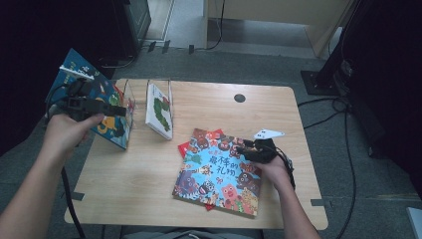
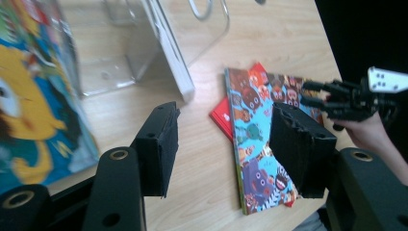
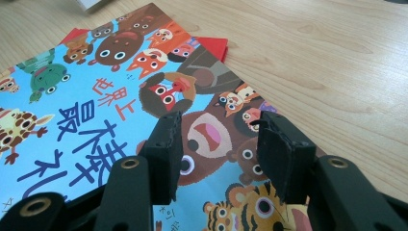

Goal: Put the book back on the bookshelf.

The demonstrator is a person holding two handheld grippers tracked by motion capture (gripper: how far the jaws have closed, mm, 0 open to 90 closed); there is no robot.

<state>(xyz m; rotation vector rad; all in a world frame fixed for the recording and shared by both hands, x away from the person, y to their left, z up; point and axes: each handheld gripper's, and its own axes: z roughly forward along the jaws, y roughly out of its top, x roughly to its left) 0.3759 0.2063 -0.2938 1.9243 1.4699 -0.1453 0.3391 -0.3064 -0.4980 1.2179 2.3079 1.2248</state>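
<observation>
The left gripper (image 1: 117, 110) is held open and empty beside the blue picture book (image 1: 110, 119) leaning at the clear stand (image 1: 130, 94). The right gripper (image 1: 240, 148) is poised unclenched over the animal book (image 1: 216, 174), which lies flat on the table (image 1: 144, 174).

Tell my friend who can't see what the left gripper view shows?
Two open black jaws of the left gripper hover over a wooden table. Beyond them lies a colourful animal picture book, and another book stands in a clear holder.
</observation>
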